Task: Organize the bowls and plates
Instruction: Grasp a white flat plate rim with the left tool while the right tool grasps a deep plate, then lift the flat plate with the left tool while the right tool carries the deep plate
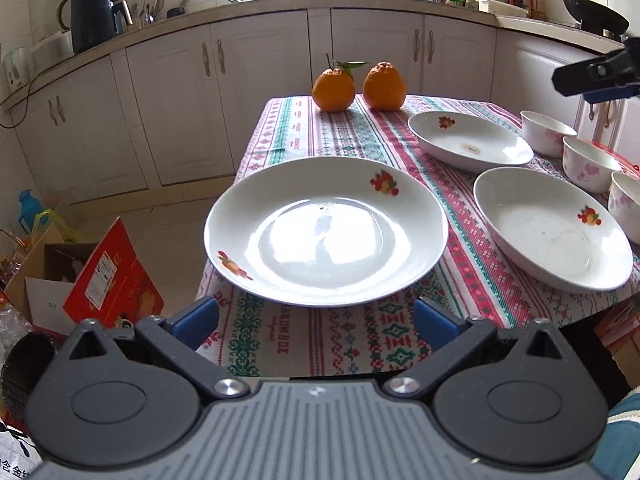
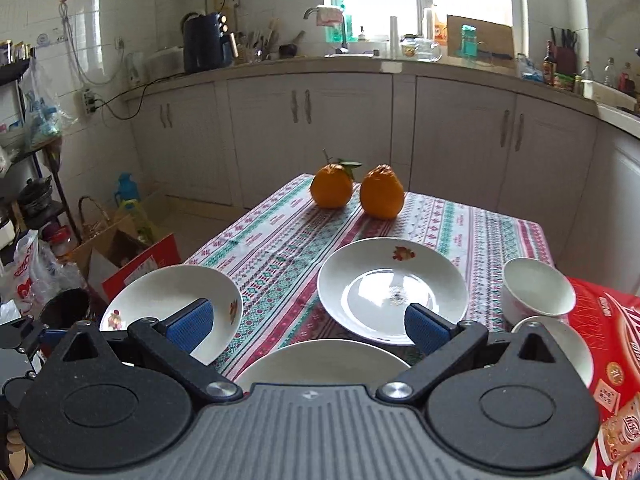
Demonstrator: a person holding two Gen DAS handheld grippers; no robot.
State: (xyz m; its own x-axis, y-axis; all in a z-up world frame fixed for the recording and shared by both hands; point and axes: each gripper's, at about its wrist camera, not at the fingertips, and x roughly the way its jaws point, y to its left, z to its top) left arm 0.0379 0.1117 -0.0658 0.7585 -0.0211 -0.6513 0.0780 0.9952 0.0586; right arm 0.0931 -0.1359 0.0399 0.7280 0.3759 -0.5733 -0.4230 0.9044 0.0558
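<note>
Left tool point(image 1: 316, 322): jaws spread wide, grasping nothing; blue pads sit just short of the near rim of the left plate, one to each side.
Right tool point(image 2: 306, 326): jaws spread wide, empty; held above the near end of the tabletop, over the near plate's rim.
Left plate point(image 1: 326, 230): white, fruit motifs on its rim; rests at the near left corner of the tabletop, its left edge overhanging the cloth.
Near plate point(image 1: 554, 228): white, to the right of the left plate and apart from it, one fruit motif on the right of its rim.
Far plate point(image 1: 470, 140): white, beyond the near plate, close to it; small brown mark at its centre.
Bowls point(image 1: 588, 162): three white bowls with pink flowers in a row along the right edge, just beside the two right-hand plates; the nearest is cut off by the frame.
Oranges point(image 1: 358, 86): two, side by side at the far end, the left one with stem and leaf.
Tabletop point(image 1: 304, 132): covered with a striped red, green and white patterned cloth.
Red box point(image 2: 608, 364): printed carton at the right edge, beside the bowls.
</note>
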